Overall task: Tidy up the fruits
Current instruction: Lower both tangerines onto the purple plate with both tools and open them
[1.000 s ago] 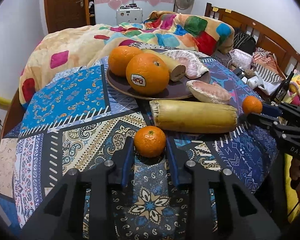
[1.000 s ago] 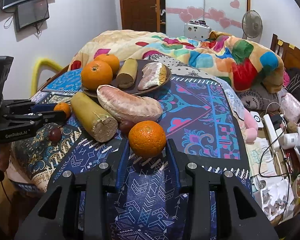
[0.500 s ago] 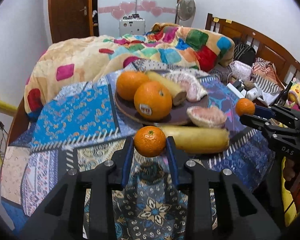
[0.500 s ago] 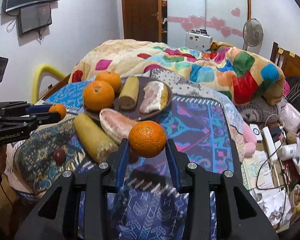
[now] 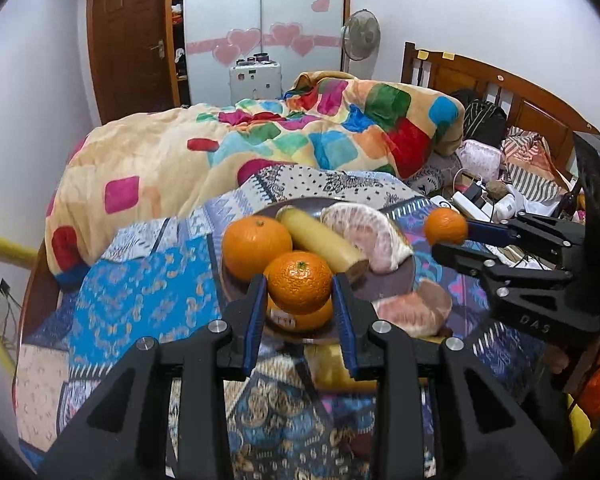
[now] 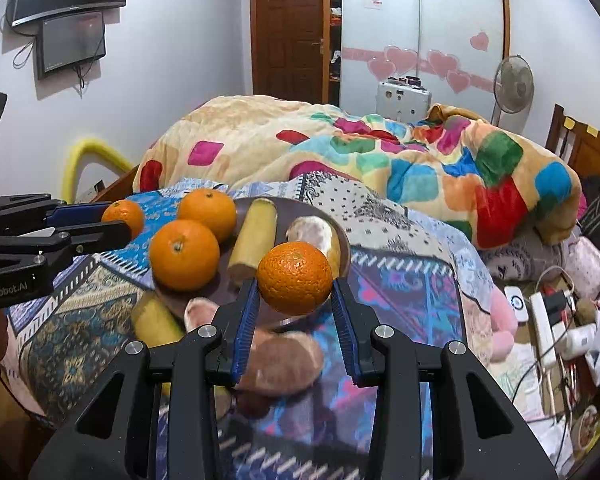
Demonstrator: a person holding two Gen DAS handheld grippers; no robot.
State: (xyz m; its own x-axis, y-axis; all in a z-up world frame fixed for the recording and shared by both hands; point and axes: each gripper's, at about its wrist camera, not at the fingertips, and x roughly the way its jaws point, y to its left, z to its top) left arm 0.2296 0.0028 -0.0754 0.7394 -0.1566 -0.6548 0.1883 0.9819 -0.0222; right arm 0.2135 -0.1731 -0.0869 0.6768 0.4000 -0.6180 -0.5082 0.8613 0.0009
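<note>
Tangerines clamped in both my grippers, left and right, each held above the cloth; plate lies at twelve o'clock, left nearer.

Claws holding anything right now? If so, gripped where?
Left claw holds a small orange, pads on its opposite sides. Right claw holds another small orange, also by its sides.

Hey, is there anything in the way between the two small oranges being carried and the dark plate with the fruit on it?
Nothing visible blocks either small round orange. The dark round plate, though, is crowded with two bigger oranges, a yellow cane piece and a peeled pomelo wedge.
</note>
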